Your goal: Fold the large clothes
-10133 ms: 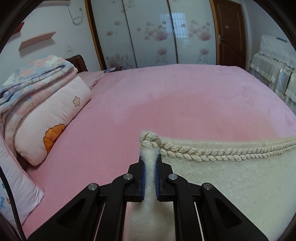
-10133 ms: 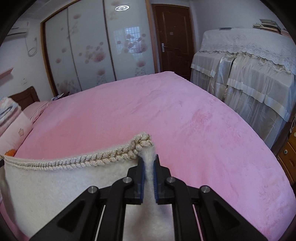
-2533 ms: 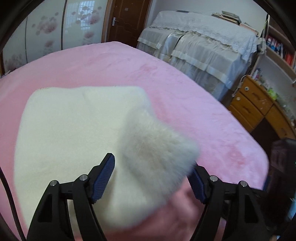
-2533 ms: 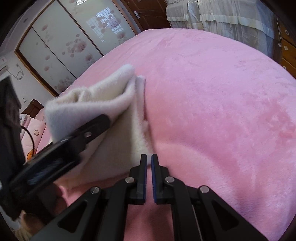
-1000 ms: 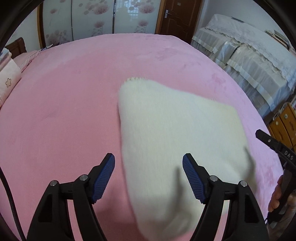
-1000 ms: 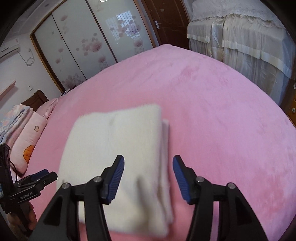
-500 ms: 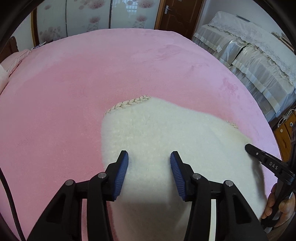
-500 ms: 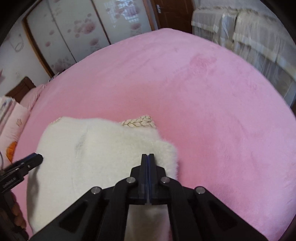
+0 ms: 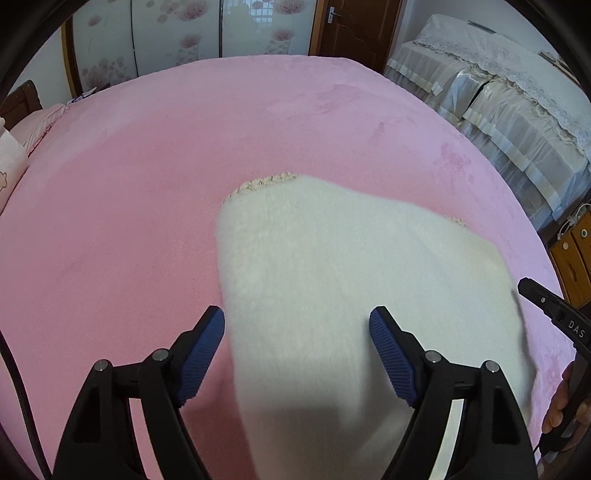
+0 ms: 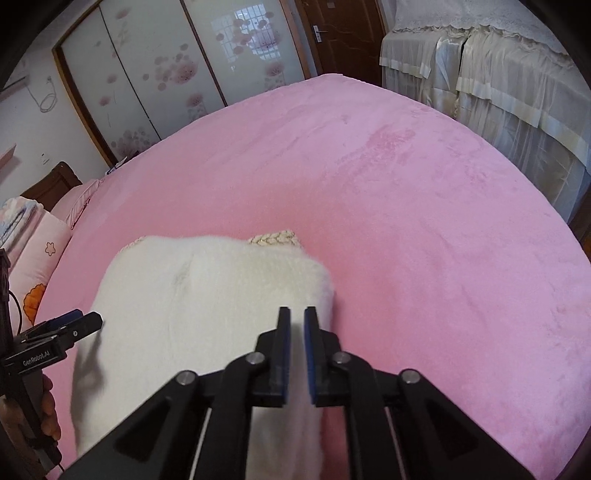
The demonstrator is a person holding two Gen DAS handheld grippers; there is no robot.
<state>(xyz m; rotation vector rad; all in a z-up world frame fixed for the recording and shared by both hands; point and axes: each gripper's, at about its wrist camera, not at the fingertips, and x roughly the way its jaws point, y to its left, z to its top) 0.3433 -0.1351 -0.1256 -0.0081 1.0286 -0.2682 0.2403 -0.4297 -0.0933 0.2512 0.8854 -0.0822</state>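
Note:
A folded cream fleece garment [image 9: 332, 280] with a braided rope trim [image 9: 266, 181] lies on the pink bed [image 9: 129, 184]. My left gripper [image 9: 297, 347] is wide open just above its near-left part, with the fleece showing between the jaws. My right gripper [image 10: 297, 350] has its jaws nearly together with a narrow gap, and a fold of the garment [image 10: 207, 295] runs between them at its right edge. The trim also shows in the right wrist view [image 10: 273, 236]. Each gripper shows at the edge of the other's view.
Pillows and folded quilts [image 10: 33, 243] sit at the bed's left end. A lace-covered cabinet [image 9: 498, 110] and wooden drawers [image 9: 572, 251] stand right of the bed. Sliding wardrobe doors [image 10: 177, 70] and a brown door [image 10: 343, 33] are behind.
My left gripper has opened wider over the garment. My right gripper's jaws have parted slightly from fully shut. The garment lies folded on the bed much as before.

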